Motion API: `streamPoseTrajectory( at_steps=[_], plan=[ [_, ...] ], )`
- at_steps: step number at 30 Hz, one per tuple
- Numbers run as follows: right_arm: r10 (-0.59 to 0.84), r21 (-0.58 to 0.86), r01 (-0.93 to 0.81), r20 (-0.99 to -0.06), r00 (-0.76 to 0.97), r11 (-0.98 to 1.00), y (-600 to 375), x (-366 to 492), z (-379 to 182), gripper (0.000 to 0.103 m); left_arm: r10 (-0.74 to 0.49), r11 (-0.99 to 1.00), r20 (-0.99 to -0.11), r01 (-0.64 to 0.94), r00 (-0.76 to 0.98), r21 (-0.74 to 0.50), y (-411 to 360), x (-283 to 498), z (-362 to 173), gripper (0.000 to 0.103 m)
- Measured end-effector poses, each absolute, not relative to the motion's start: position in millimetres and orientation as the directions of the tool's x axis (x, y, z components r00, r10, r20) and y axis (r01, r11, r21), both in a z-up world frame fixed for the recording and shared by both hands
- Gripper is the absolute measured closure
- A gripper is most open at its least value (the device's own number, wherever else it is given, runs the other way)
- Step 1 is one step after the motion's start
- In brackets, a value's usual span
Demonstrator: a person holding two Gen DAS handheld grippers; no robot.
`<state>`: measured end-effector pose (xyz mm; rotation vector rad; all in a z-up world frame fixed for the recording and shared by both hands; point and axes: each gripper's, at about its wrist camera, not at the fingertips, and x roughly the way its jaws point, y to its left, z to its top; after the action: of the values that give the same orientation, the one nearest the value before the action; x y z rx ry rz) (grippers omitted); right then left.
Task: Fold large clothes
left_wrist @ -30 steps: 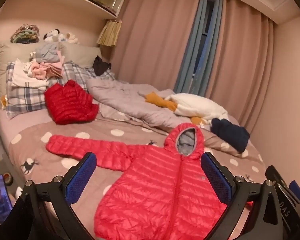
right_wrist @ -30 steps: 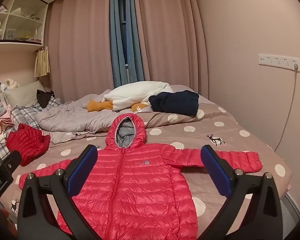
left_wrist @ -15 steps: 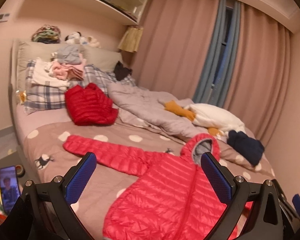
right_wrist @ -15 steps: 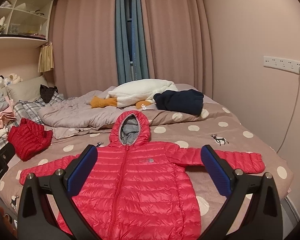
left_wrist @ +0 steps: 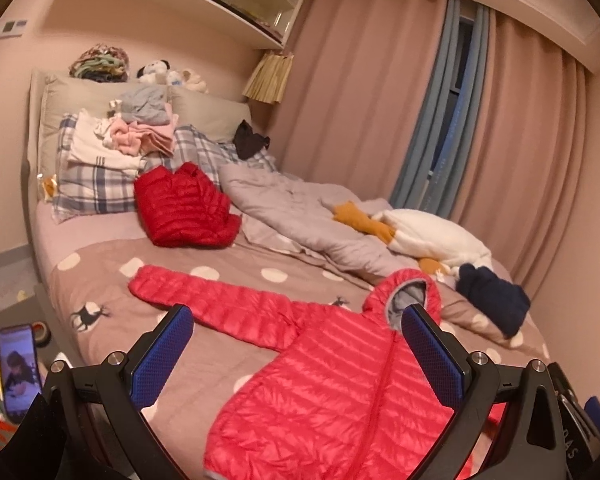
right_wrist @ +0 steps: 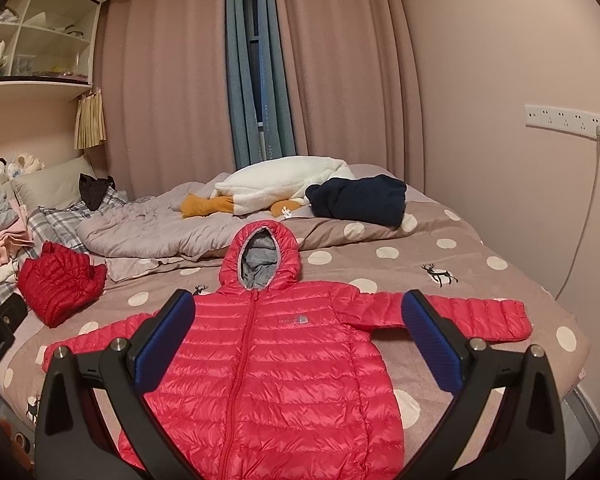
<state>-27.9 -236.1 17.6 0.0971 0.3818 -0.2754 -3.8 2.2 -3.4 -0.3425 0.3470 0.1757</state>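
A bright red hooded puffer jacket [right_wrist: 268, 360] lies flat and zipped on the polka-dot bedspread [right_wrist: 452, 264], hood toward the curtains, both sleeves spread out. In the left wrist view the same jacket [left_wrist: 340, 392] runs from lower right, its left sleeve [left_wrist: 204, 300] stretched toward the bed's near edge. My left gripper [left_wrist: 296, 356] hovers open above the sleeve and body, holding nothing. My right gripper [right_wrist: 296, 344] is open above the jacket's chest, with its right finger over the right sleeve [right_wrist: 476, 316]. Neither gripper touches the fabric.
A folded darker red puffer [left_wrist: 184, 208] sits near the plaid pillows [left_wrist: 88, 184] with stacked clothes. A grey duvet [right_wrist: 160, 232], a white plush [right_wrist: 284, 184] and a navy garment [right_wrist: 360, 200] lie at the far side. A phone [left_wrist: 18, 372] stands left of the bed.
The left wrist view has swung left and pulled back, so the jacket sits further right and the left sleeve shows whole. The right view has barely shifted. Both grippers stay open.
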Motion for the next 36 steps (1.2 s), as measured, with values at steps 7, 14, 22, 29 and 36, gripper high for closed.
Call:
streamPoseTrajectory(
  at_steps=[7, 14, 22, 29, 36],
  plan=[
    [-0.252, 0.037, 0.288, -0.388, 0.886, 0.957, -233.0, -29.2, 17.2, 0.0, 0.092, 0.928, -0.376, -0.217, 0.922, -0.304, 0.8, -0.7, -5.2, 0.0],
    [-0.253, 0.033, 0.289, -0.395, 0.883, 0.957, -223.7, -29.5, 17.5, 0.0, 0.091, 0.926, -0.375, -0.217, 0.923, -0.309, 0.0, -2.9, -5.0, 0.0],
    [-0.247, 0.021, 0.278, -0.395, 0.885, 0.96, -215.4, -29.7, 16.8, 0.0, 0.104, 0.914, -0.38, -0.239, 0.919, -0.328, 9.5, -1.2, -3.9, 0.0],
    [-0.251, 0.024, 0.284, -0.4, 0.882, 0.959, -213.4, -28.2, 17.6, 0.0, 0.097, 0.912, -0.385, -0.237, 0.918, -0.335, 12.3, -0.1, -4.7, 0.0],
    [-0.25, 0.033, 0.287, -0.402, 0.881, 0.957, -213.9, -29.4, 18.0, 0.0, 0.089, 0.915, -0.384, -0.228, 0.919, -0.334, 12.8, -1.1, -5.0, 0.0]
  ],
)
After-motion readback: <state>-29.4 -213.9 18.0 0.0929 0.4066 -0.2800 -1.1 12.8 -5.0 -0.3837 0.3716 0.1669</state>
